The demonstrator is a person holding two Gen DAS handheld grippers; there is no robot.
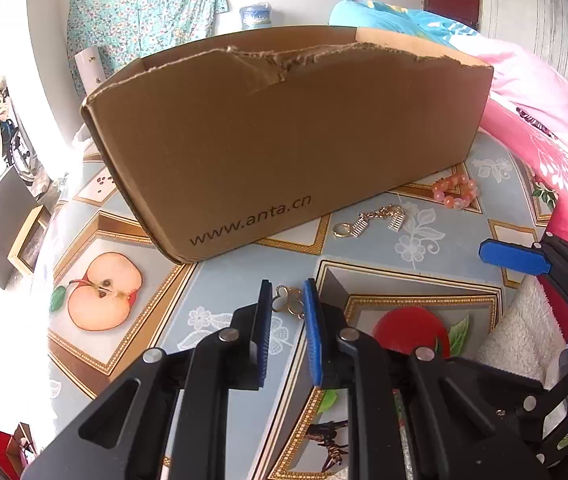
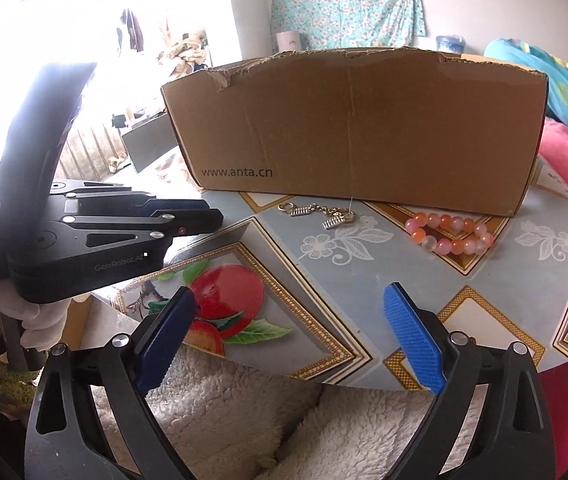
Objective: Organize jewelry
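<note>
Left hand-held gripper (image 1: 287,294) angled down over the tabletop (image 1: 364,248), blue-padded jaws nearly together, clenched on a small gold clover-shaped charm piece (image 1: 288,301) at the very tips. Charm low over the floral-and-fruit patterned oilcloth, just in front of the tall brown cardboard box (image 1: 284,128) printed with a web address. Whether the charm rests on the cloth or sits lifted off it: cannot tell.

Right hand-held gripper (image 2: 290,312) released, blue pads spread wide, nothing between them; below and behind the jaws a white fleecy sleeve or garment (image 2: 219,392) at the near edge of the tabletop. In the right wrist view, the left hand-held gripper's black body seen from the side at the left, held by a white-gloved hand (image 2: 39,316).

Further jewelry lying loose on the cloth near the base of the box: a gold chain with two ribbed silver pendants and a ring clasp (image 1: 376,220), and to its right a bracelet of pink and orange round beads (image 1: 456,190), the bracelet close to the box's right corner. Both pieces apart from each other and well clear of either gripper.

Top edge of the box torn and ragged, open at the top; inside hidden from both views. Pink bedding (image 1: 544,120) beyond the tabletop at the right.
</note>
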